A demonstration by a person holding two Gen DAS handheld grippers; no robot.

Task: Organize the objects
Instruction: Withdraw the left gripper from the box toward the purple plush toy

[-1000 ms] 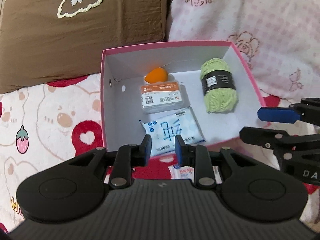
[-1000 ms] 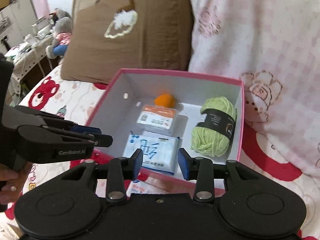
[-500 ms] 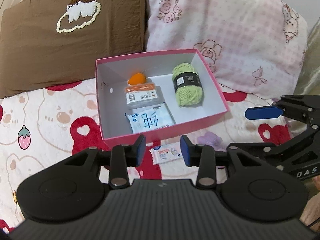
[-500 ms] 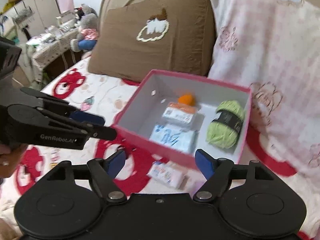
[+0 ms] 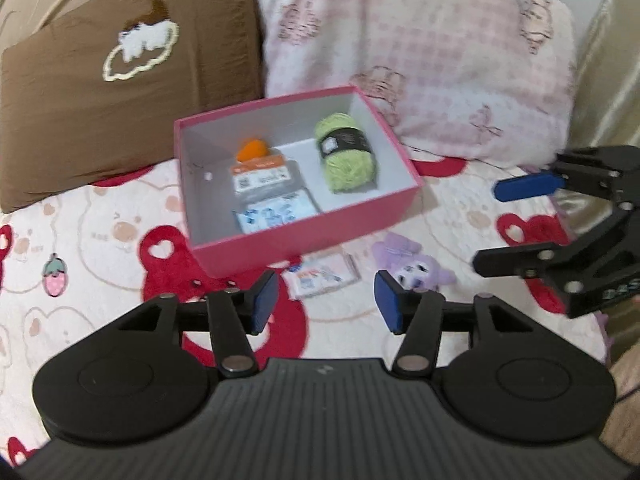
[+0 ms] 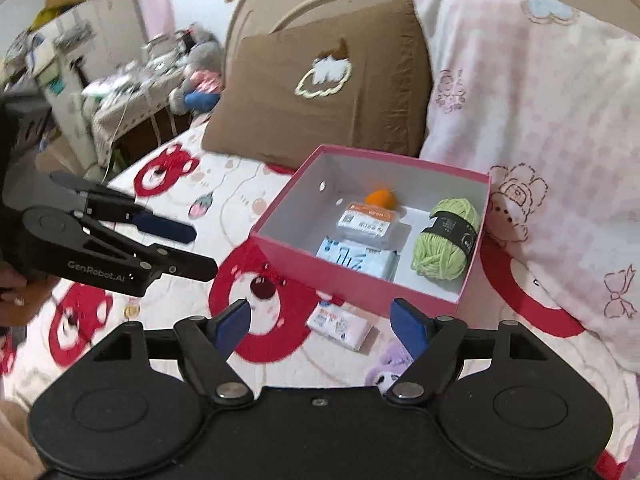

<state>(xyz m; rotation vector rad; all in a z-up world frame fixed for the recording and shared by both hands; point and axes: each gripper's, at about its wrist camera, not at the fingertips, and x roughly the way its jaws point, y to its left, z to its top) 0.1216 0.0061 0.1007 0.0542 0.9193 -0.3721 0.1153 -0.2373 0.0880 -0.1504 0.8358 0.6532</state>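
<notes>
A pink box (image 5: 304, 236) sits on the bed in front of two pillows, holding green yarn (image 5: 346, 152), an orange ball (image 5: 251, 149) and two packets. Just in front of the box lie a small tissue pack (image 5: 320, 276) and a purple plush toy (image 5: 412, 266). The left gripper (image 5: 326, 306) is opening with nothing between its fingers, and the right gripper (image 6: 322, 322) stands wide apart, empty.

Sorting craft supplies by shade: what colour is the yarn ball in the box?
Light green yarn ball with a black label band, clearest in the right wrist view.

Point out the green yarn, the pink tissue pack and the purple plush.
green yarn (image 5: 347, 156), left wrist view, lower strands
pink tissue pack (image 5: 320, 276), left wrist view, front face
purple plush (image 5: 412, 266), left wrist view, head
</notes>
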